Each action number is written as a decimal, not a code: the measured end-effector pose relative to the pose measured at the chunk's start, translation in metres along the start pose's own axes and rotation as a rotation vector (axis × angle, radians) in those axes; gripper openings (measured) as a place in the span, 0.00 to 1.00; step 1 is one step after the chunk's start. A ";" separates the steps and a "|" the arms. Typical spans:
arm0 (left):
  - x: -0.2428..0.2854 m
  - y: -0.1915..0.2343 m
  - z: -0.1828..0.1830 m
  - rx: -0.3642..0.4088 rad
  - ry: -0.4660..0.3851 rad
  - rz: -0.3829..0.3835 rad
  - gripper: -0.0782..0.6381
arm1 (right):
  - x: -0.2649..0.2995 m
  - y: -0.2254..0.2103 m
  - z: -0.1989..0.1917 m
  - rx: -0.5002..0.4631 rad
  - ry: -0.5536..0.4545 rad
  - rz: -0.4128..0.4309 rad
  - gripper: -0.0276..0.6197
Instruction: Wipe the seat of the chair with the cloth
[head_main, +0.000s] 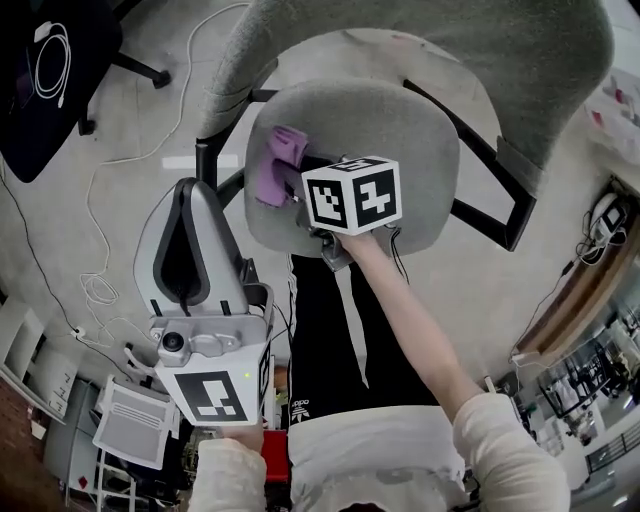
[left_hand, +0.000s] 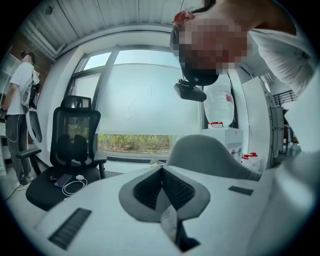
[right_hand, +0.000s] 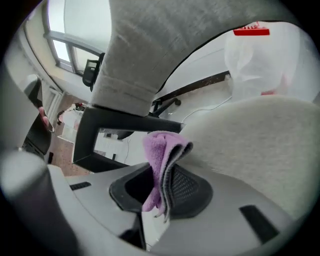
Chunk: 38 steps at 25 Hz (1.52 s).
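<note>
Barely started, and nearly all the wiping is still ahead!

Nearest, at the head view's lower left, the left hand-held gripper (left_hand: 162, 172) hangs back with its jaws pressed together on nothing, well apart from the work. Up at centre, the right hand-held gripper (right_hand: 162, 177) pinches a folded purple fleecy cloth (head_main: 279, 165), which sits at the left rim of the grey fabric chair seat (head_main: 400, 130). I'd judge almost the whole seat is left to wipe. Is it touching? The head view can't settle that. The right gripper view shows the fold clamped between the jaws, with the seat just beside it at the right. Beyond rises the grey curved backrest (head_main: 430, 40). Only the left gripper view catches the black mesh office chair (left_hand: 75, 145), far off by the window (left_hand: 145, 100).
</note>
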<state>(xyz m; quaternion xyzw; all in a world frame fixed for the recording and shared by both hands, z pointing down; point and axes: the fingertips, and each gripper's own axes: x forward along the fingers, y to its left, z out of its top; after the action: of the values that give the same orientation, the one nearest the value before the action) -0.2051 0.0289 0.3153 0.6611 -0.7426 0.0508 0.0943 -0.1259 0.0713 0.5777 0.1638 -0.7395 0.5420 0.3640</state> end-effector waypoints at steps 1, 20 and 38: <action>-0.001 0.002 -0.001 0.001 0.002 0.000 0.13 | 0.010 0.007 -0.003 -0.009 0.010 0.011 0.18; 0.003 0.002 -0.009 -0.021 0.007 -0.014 0.13 | 0.033 -0.019 -0.034 -0.204 0.109 -0.098 0.18; 0.037 -0.054 0.002 0.017 0.014 -0.155 0.13 | -0.113 -0.164 -0.061 -0.081 0.080 -0.404 0.18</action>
<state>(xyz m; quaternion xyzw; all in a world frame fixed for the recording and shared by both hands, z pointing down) -0.1561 -0.0142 0.3189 0.7170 -0.6881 0.0540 0.0975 0.0777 0.0513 0.6178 0.2723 -0.6976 0.4339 0.5009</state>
